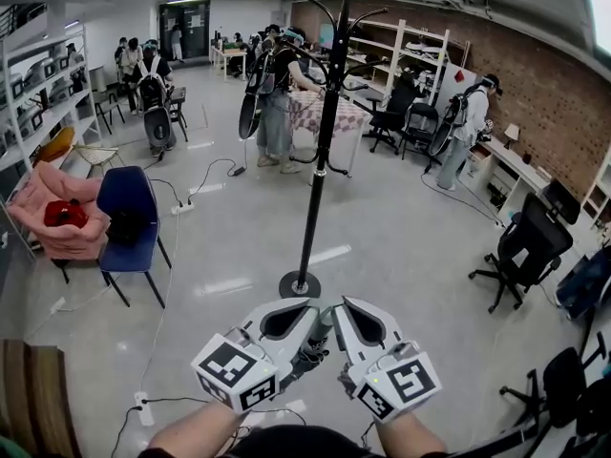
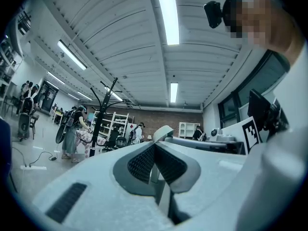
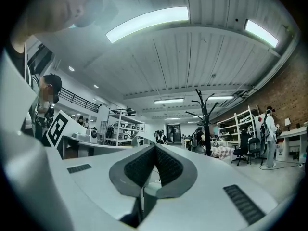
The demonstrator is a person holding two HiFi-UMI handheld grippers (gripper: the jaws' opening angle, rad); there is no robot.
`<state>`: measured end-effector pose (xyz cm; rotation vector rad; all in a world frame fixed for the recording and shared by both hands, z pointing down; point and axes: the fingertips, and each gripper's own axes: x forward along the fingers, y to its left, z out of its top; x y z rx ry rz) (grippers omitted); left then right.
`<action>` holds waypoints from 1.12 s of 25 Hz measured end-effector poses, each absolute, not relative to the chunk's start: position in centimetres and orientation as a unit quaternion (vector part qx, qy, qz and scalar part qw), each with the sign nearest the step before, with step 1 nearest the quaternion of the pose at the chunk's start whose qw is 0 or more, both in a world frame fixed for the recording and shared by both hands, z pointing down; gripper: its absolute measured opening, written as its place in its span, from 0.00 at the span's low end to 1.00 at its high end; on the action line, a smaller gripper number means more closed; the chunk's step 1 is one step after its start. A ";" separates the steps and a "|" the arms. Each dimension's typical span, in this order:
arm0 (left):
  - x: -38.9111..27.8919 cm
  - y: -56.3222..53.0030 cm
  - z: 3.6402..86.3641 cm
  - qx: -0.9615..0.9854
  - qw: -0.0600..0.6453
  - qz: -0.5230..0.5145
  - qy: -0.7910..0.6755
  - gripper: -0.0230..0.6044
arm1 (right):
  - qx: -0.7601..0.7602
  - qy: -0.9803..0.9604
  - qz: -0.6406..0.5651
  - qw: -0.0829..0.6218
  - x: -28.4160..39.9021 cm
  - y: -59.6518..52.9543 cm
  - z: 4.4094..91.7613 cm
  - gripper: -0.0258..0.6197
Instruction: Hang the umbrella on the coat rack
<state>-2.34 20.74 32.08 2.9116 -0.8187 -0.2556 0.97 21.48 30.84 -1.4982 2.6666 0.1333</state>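
Nearest: left white two-jaw gripper [image 2: 154,144], right white two-jaw gripper [image 3: 155,147], both clenched, pads together, nothing between. We see no umbrella in any view. tall black metal coat rack [image 1: 320,132] stands upright dead ahead, equally near both.

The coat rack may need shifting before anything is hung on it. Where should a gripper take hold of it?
Probably take the coat rack by its bare upright pole, coming from the near side with jaws level: it is slim and straight there, while the hooks curve and the round base lies flat.
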 end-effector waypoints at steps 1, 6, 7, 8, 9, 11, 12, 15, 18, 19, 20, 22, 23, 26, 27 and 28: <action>-2.6 20.7 32.0 0.958 0.053 -0.085 -0.268 0.05 | -0.489 0.870 0.044 0.039 0.7 21.5 30.8 0.05; -3.9 21.1 31.5 0.961 0.052 -0.091 -0.255 0.05 | -0.494 0.867 0.048 0.039 -0.9 21.8 30.4 0.05; -4.3 21.1 31.6 0.962 0.051 -0.091 -0.252 0.05 | -0.497 0.866 0.048 0.040 -1.3 21.8 30.5 0.05; -4.8 21.1 31.8 0.963 0.051 -0.091 -0.249 0.05 | -0.500 0.863 0.047 0.042 -1.7 21.9 30.7 0.05; -5.1 21.1 32.0 0.964 0.049 -0.092 -0.245 0.05 | -0.504 0.861 0.047 0.043 -2.0 21.9 30.9 0.05; -5.6 21.1 32.2 0.966 0.047 -0.094 -0.236 0.05 | -0.510 0.857 0.049 0.044 -2.3 21.9 31.1 0.05; -5.8 21.1 32.2 0.966 0.047 -0.095 -0.234 0.05 | -0.513 0.856 0.049 0.044 -2.4 21.9 31.2 0.05; -6.3 20.1 32.2 0.966 0.054 -0.094 -0.235 0.05 | -0.518 0.853 0.045 0.046 -2.7 21.0 31.5 0.05; -6.2 18.9 32.5 0.967 0.057 -0.095 -0.231 0.05 | -0.517 0.854 0.043 0.047 -2.6 19.9 31.8 0.05; -6.0 18.5 32.5 0.967 0.055 -0.093 -0.229 0.05 | -0.512 0.856 0.044 0.048 -2.5 19.5 31.8 0.05; -5.7 18.1 32.6 0.968 0.052 -0.092 -0.228 0.05 | -0.507 0.859 0.044 0.050 -2.3 19.1 31.8 0.05; -5.3 17.0 32.5 0.967 0.052 -0.090 -0.232 0.05 | -0.497 0.865 0.046 0.054 -1.9 18.2 31.9 0.05; -5.3 16.5 32.5 0.966 0.052 -0.091 -0.238 0.05 | -0.494 0.866 0.046 0.055 -1.6 17.6 32.0 0.05; -5.1 14.7 32.2 0.963 0.047 -0.090 -0.250 0.05 | -0.486 0.871 0.044 0.065 -1.1 15.6 31.7 0.05; -4.9 14.1 32.1 0.963 0.044 -0.089 -0.252 0.05 | -0.481 0.873 0.044 0.067 -0.9 15.0 31.5 0.05; -4.6 13.5 32.0 0.962 0.041 -0.089 -0.254 0.05 | -0.477 0.875 0.047 0.067 -0.6 14.4 31.3 0.05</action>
